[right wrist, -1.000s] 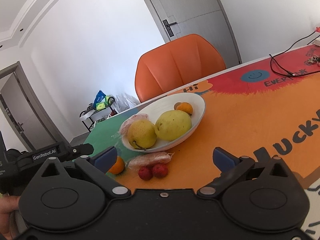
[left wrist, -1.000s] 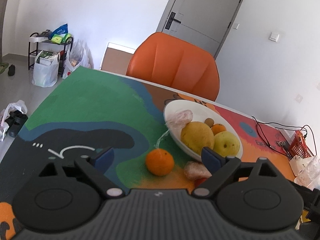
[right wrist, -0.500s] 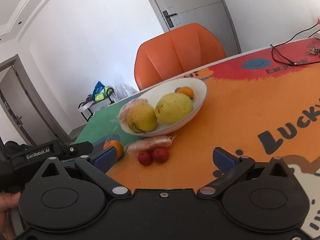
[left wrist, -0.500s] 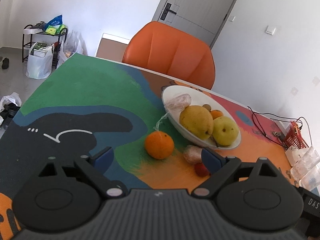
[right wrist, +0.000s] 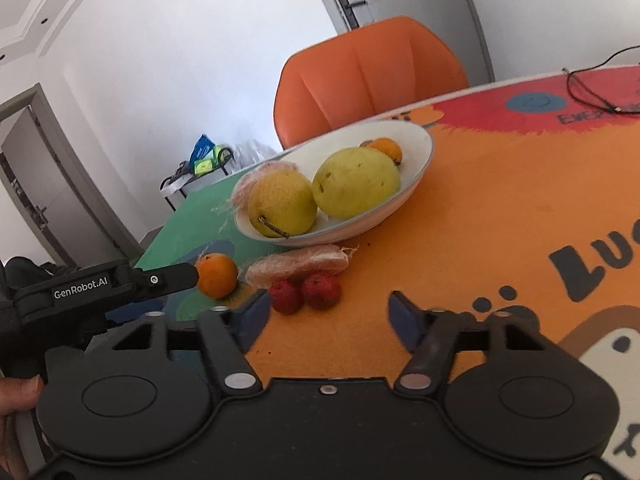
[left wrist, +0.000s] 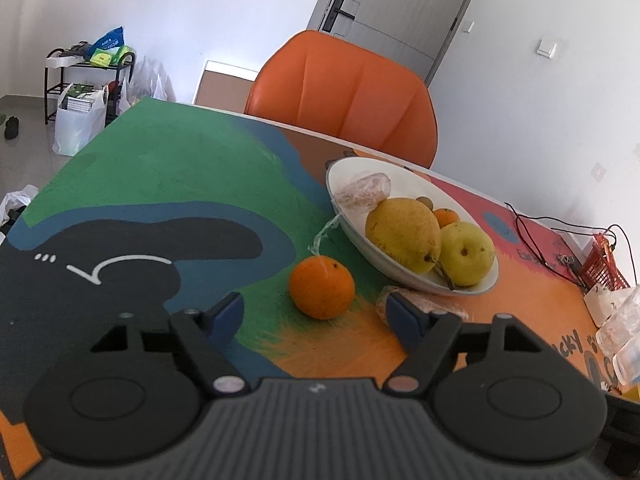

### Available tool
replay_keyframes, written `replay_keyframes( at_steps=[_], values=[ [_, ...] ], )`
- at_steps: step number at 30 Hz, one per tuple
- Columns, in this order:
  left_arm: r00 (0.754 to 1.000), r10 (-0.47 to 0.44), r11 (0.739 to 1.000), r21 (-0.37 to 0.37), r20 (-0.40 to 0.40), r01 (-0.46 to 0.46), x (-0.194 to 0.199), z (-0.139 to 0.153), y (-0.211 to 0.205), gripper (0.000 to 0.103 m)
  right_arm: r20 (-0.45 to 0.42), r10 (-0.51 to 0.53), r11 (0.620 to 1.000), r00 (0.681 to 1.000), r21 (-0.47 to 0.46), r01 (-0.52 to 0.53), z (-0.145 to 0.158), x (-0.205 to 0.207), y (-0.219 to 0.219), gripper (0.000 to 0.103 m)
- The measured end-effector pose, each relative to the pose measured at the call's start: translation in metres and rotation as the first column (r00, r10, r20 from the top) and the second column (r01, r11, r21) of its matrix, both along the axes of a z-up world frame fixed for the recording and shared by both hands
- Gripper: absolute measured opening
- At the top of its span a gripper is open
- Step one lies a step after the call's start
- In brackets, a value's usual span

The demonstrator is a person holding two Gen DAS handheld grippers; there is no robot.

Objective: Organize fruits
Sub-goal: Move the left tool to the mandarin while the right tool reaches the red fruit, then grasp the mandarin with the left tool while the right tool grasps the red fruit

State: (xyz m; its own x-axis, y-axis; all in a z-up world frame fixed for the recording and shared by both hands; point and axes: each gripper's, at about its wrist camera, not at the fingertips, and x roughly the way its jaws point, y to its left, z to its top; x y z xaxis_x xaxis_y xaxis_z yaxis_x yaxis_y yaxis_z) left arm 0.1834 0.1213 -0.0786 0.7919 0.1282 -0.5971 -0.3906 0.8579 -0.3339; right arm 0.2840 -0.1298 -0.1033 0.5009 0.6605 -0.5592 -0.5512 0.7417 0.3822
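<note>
Two grippers are narrowing on nothing yet: the left gripper (left wrist: pixel 314 312) lines up on the orange (left wrist: pixel 322 287) mid-frame, the right gripper (right wrist: pixel 328 312) sits below two red fruits (right wrist: pixel 306 294), just under the bowl (right wrist: pixel 420 140). Round fruit could squirt sideways from a skewed pinch. Readable: "GenRobot.AI" at left, "LUCKY" on the mat (right wrist: pixel 500 208).

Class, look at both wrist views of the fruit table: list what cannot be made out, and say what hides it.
- Small brown fruit in the bowl: left wrist view, mostly behind the yellow pear; kind unclear.
- Wrapped pieces beside the bowl: left wrist view, partly behind the gripper finger.
- Table lettering: right wrist view, cut off by the edge.
- Red fruits: right wrist view, too small to name.
</note>
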Motion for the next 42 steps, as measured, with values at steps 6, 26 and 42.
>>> replay_keyframes(
  at_steps=[6,26,42],
  values=[
    [1.0,0.002,1.0,0.001,-0.009,-0.002,0.008,-0.003,0.003,0.072,-0.008,0.014,1.0,1.0,-0.013,-0.014,-0.004,0.008,0.01,0.052],
    [0.999,0.003,0.998,0.057,-0.047,-0.001,0.043,-0.008,0.004,0.066,-0.008,0.043,0.999,0.999,-0.022,-0.043,-0.005,0.018,0.018,0.043],
    [0.999,-0.023,0.999,0.023,-0.04,0.024,0.024,-0.009,-0.001,0.041,0.0,0.034,0.999,0.999,-0.029,-0.034,-0.004,0.017,0.018,0.041]
  ],
)
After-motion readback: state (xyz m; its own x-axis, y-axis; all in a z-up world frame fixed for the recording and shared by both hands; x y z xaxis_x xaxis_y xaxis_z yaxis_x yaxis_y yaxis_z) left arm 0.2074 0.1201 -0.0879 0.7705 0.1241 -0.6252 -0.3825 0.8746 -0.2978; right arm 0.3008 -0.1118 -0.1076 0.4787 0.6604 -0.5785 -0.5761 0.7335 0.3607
